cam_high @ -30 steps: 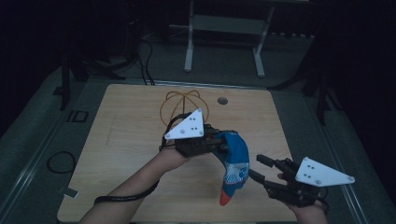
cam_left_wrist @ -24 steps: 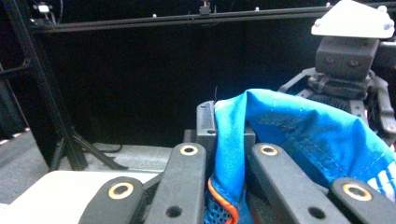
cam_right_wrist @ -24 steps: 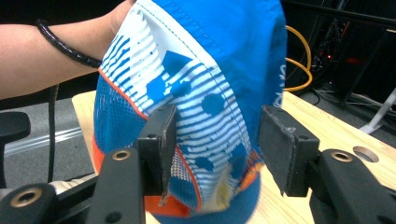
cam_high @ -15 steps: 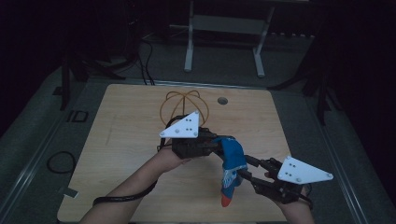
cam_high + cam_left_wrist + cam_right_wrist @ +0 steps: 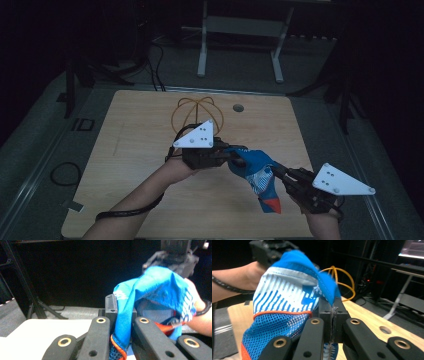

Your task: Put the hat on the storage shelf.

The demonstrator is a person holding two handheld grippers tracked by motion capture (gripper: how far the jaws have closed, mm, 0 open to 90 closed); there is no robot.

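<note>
- High view: sock [image 5: 257, 172], blue with white print and orange toe, hangs in the air over the table [image 5: 140, 130], stretched between both grippers, toe end dangling toward the near edge.
- Left gripper [image 5: 231, 154] clamped on one edge of the sock; left gripper view shows blue fabric [image 5: 140, 302] pinched tight between its jaws, orange trim at the bottom.
- Right gripper [image 5: 278, 173] has just been closing; a second ago it sat off to the right with jaws apart, clear of the sock. Now it has moved in and its jaws are pressed together on the sock's other edge.
- Right gripper view: thin fold of fabric [image 5: 287, 302] sandwiched at the jaw seam, rest of the sock bunched to the left.
- Yellow wire ball [image 5: 196, 112] sits on the table behind the left gripper, untouched.
- Meaning: sock is now held at two points, so probably ready to be pulled open, turned or folded.
- Risk: right grip looks thin, could slip under tension.
</note>
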